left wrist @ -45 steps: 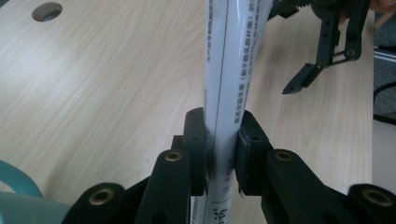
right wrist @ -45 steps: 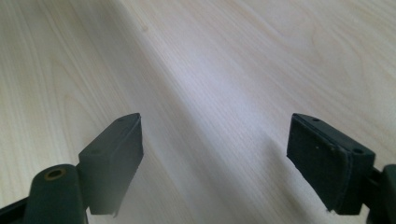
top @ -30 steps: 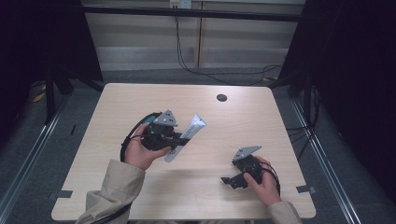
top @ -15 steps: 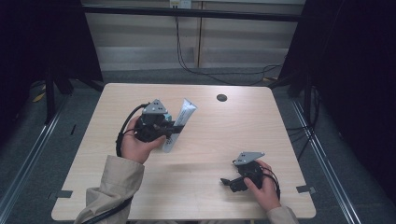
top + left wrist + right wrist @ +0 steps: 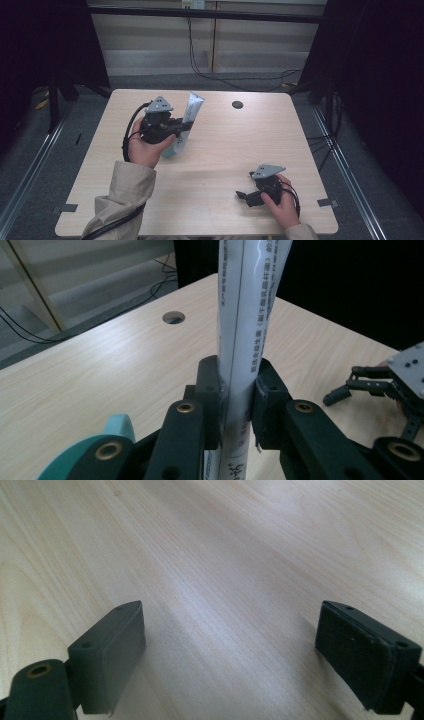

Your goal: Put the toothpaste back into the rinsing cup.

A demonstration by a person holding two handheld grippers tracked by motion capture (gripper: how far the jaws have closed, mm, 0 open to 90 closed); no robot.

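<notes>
Pale wood surface (image 5: 215, 150); left fingers (image 5: 235, 390) clamp tube (image 5: 187, 122) upright at ten o'clock; right fingers (image 5: 230, 645) just spread, empty. Slick tube may slip.

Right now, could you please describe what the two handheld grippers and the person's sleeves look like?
Both the left gripper and the right gripper are black, each topped by a grey three-cornered plate with small dots. Black cables loop from them. Their fingers are matte black blocks with brass-coloured pivot rivets. The sleeves are beige.

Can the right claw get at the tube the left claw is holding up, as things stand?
Probably yes. The right claw is open with bare table between it and the tube, whose upper end stands free above the left claw.
</notes>
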